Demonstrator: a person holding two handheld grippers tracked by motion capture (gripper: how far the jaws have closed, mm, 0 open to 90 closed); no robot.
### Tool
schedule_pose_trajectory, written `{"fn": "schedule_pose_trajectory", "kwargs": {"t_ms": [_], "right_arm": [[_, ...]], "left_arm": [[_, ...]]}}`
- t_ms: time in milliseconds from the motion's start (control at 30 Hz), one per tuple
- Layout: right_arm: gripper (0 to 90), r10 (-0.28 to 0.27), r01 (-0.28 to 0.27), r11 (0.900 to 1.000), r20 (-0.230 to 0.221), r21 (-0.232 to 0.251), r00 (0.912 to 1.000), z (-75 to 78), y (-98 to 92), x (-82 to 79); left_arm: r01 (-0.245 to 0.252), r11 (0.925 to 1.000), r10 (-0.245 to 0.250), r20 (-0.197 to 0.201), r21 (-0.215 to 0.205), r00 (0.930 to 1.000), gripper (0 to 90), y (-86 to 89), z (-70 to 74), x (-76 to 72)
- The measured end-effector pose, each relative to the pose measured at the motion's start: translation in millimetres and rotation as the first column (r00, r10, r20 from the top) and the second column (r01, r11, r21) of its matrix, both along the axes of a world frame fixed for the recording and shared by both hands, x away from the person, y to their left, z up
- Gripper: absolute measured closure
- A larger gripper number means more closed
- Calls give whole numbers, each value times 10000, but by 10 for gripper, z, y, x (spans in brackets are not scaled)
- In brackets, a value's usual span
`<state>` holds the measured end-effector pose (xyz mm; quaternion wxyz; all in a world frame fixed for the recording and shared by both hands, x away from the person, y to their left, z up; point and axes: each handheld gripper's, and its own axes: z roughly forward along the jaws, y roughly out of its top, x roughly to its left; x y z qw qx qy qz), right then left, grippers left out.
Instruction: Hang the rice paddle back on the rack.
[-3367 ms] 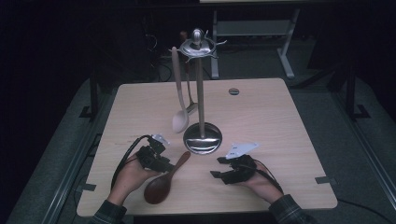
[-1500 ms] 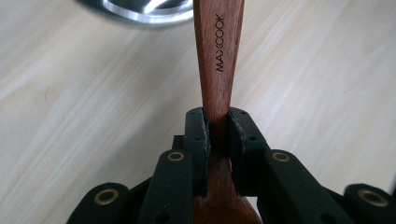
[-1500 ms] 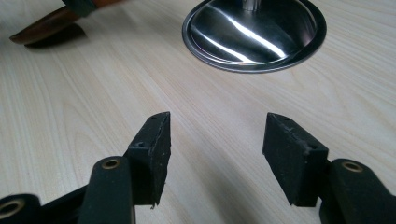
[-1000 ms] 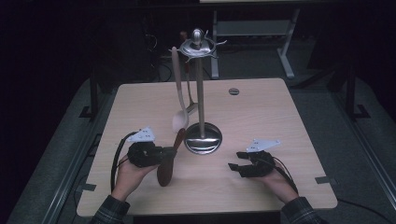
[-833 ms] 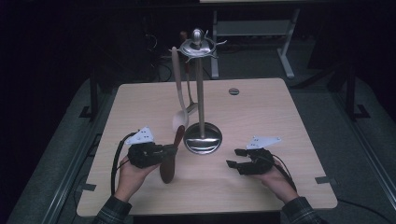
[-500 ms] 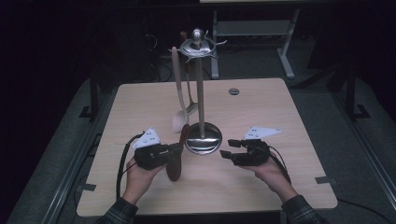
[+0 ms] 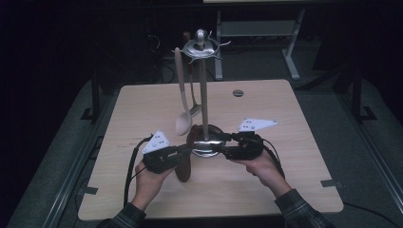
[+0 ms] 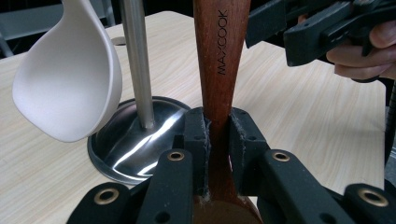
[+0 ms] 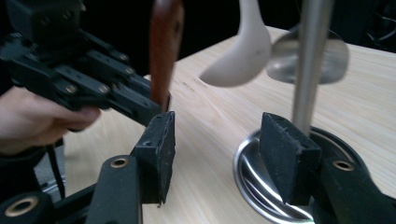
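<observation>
Trouble could come if we tip the wooden spoon: its handle could knock the white spoon hanging from the stand. Our left gripper has its fingers clamped on the neck, bowl low, handle pointing up, above the surface. Our right gripper, fingers apart and just closing, holds nothing.

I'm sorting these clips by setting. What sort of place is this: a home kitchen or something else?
Probably a lab or workshop recording station, not a kitchen: a bare wooden table stands alone on grey carpet in a dark room, with a metal desk frame behind, and a lone utensil stand staged on it.
</observation>
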<state>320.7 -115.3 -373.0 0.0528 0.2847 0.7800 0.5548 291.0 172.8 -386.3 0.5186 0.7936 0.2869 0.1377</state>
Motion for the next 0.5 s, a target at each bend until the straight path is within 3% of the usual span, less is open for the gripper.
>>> {"fn": "schedule_pose_trajectory", "kwargs": {"t_ms": [233,500], "right_arm": [[471,460,-454,9973,-83,575,9989,75,165,-3],[551,739,-730,9937,-76,845,9972,102,349,20]], "left_arm": [[-140,9998,137,238,114,9996,785,-72,1,-27],[-51,9994,35,462,344,9989,785,-143,2,-67]]}}
